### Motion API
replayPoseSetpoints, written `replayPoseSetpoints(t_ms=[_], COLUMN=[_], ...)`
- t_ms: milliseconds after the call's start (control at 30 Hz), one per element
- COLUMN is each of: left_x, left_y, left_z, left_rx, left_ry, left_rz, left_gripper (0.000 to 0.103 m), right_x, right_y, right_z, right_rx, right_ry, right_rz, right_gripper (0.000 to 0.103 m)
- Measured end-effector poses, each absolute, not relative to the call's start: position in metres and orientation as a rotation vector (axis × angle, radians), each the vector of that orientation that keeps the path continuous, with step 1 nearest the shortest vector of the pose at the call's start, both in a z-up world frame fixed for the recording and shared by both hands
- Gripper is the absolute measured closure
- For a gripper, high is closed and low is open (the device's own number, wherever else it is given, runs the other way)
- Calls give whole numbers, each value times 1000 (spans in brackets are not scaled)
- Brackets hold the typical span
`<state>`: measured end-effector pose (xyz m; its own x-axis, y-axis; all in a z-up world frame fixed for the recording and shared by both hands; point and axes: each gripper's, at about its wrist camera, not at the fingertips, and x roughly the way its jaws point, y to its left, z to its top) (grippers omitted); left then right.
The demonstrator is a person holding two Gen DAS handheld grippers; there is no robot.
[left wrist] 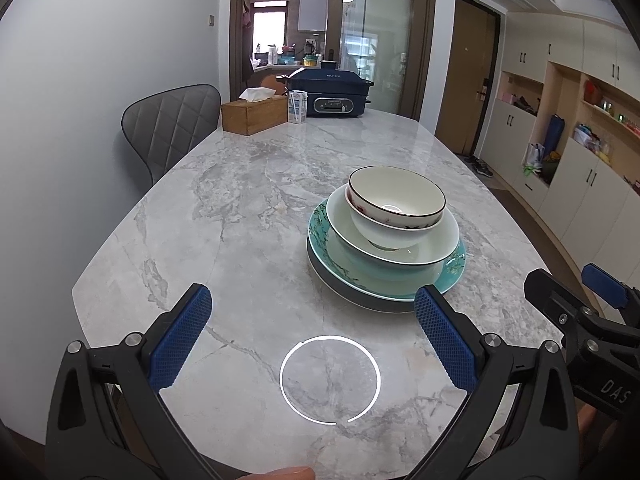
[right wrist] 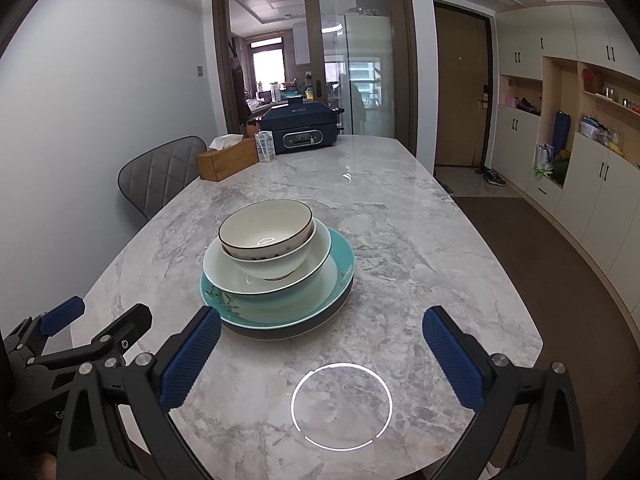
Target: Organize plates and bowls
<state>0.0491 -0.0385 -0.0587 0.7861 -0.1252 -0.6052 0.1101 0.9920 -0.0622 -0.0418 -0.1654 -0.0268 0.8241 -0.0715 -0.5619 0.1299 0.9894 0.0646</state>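
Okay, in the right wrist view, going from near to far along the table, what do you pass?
Right gripper → stack of plates and bowls → wooden tissue box → small carton → dark blue electric cooker.

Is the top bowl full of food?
No, the top bowl is empty; its bare inside shows only a light's reflection.

stacked bowls point(right wrist: 267, 240) on plates point(right wrist: 280, 300), right claw point(right wrist: 322, 344) spread empty
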Motion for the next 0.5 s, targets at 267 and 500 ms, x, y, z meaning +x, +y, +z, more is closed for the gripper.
replayPoseSetpoints(t_ms=[267,500], left_x=[49,52], left_y=[-38,-37], left_z=[-59,-62], left_rx=[-22,-20], left_ry=[652,658], left_rz=[-119,-116], left_gripper=[0,0], right_x=[-42,-42], right_y=[-165,-166], right_z=[-26,-27], right_rx=[104,104], right_ry=[591,591], right_rz=[-110,-108], right_gripper=[0,0])
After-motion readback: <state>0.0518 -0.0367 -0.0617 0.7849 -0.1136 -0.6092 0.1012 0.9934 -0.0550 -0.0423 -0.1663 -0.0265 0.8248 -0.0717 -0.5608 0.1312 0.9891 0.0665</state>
